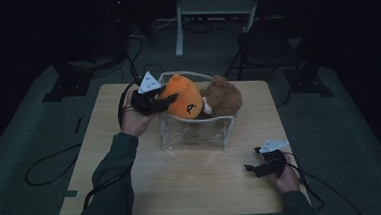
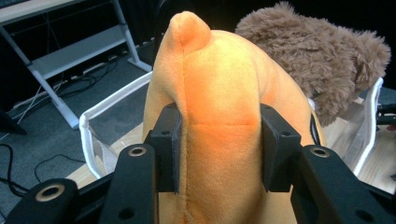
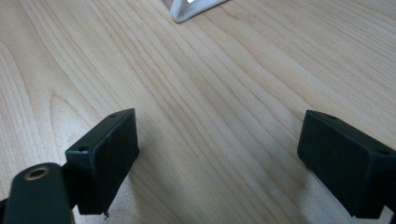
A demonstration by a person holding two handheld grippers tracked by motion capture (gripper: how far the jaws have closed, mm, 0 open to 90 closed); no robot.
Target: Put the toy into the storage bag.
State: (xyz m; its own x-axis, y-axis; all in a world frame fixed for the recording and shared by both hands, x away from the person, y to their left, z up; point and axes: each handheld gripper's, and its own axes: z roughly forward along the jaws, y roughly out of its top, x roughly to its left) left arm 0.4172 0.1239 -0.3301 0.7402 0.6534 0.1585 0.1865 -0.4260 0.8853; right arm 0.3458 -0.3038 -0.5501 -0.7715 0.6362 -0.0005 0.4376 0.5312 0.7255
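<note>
Orange plush toy (image 2: 219, 116), one of two soft toys here, is clamped by the left gripper (image 1: 164, 101): in the left gripper view both black pads press into its sides and dent the fabric, with a stitched seam running up between them to a small rounded tip. In the high view this toy sits in the left end of a clear bag (image 1: 195, 133) with white edging, standing out above the rim, and a small dark mark shows on its side, too small to read as a letter or logo.

Nearest the person, at the table's right front, the right gripper (image 1: 255, 168) rests low over the wooden table (image 1: 193, 187) in the right hand (image 1: 286, 180); the right gripper view shows its two jaws spread wide with bare wood grain between them and a white corner of the bag farther off. It grasps nothing.

Each of the two grippers carries one grey three-cornered plate and a trailing cable. The left hand (image 1: 132, 120) comes in beside the bag's left edge.

One brown plush toy (image 1: 223, 98) with shaggy fur lies just right of the orange one, touching it, in the same bag. Beyond the table stand a pale metal frame (image 1: 212, 8) and dark stands on a grey floor. No readable writing shows anywhere.
</note>
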